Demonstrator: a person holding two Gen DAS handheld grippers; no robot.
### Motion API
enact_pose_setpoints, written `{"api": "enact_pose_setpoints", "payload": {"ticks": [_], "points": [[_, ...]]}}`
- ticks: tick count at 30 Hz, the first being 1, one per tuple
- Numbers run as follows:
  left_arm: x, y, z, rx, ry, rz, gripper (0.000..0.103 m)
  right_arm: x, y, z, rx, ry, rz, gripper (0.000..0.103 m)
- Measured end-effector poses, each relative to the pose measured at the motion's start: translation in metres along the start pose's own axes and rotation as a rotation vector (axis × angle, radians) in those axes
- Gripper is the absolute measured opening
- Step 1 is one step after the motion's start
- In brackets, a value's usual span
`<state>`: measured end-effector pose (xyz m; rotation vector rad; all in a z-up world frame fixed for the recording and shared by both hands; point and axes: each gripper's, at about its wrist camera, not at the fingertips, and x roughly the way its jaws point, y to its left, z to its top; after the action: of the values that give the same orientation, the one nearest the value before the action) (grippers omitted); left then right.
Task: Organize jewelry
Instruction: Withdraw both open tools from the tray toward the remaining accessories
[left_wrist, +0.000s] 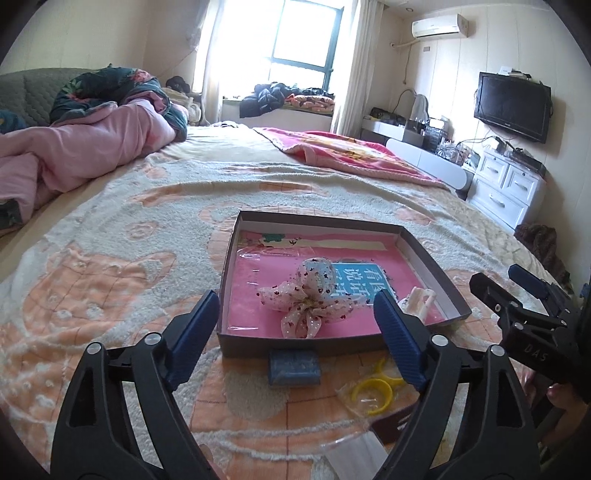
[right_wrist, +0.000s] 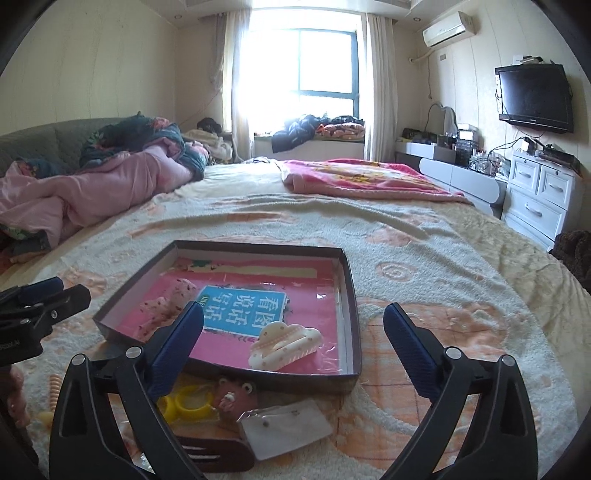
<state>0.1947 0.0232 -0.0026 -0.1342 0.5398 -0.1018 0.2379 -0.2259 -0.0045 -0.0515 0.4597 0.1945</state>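
Observation:
A shallow dark box tray (left_wrist: 314, 218) (right_wrist: 258, 245) with a pink lining lies on the bed. In it are a sheer spotted ribbon bow (left_wrist: 314, 295) (right_wrist: 166, 306) and a cream hair claw clip (right_wrist: 284, 345) (left_wrist: 419, 299). In front of the tray lie a small blue box (left_wrist: 293, 369), yellow rings in a clear bag (left_wrist: 371, 393) (right_wrist: 188, 404), a brown bear-faced clip (right_wrist: 232, 393) and a white earring card (right_wrist: 288, 428). My left gripper (left_wrist: 295, 299) hovers open before the bow, holding nothing. My right gripper (right_wrist: 295, 312) (left_wrist: 498, 277) stands wide open before the claw clip, also holding nothing.
The bed's cream and peach blanket (left_wrist: 110, 258) spreads all around. A pink quilt (left_wrist: 92, 147) is heaped at the far left, a pink blanket (right_wrist: 369, 177) at the far end. White drawers (right_wrist: 543, 195) stand right of the bed. A dark brown box (right_wrist: 218, 454) lies nearest me.

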Motion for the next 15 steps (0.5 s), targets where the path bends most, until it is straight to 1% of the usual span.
{"api": "enact_pose_setpoints", "payload": {"ticks": [1,4,6,15], "points": [[-0.003,0.0,0.0,0.001,-0.007,-0.001,0.08,-0.005,0.001,0.0,-0.001,-0.008,-0.003,0.096],[-0.013,0.001,-0.003,0.003,-0.027,-0.004,0.089,-0.015,0.002,0.0,-0.001,-0.017,-0.005,0.097],[-0.019,0.002,-0.004,0.0,-0.04,-0.009,0.092,-0.022,0.002,0.0,0.003,-0.022,-0.002,0.097],[-0.042,0.007,-0.011,-0.01,-0.08,-0.003,0.092,-0.048,0.007,-0.001,0.01,-0.056,0.009,0.097]]}}
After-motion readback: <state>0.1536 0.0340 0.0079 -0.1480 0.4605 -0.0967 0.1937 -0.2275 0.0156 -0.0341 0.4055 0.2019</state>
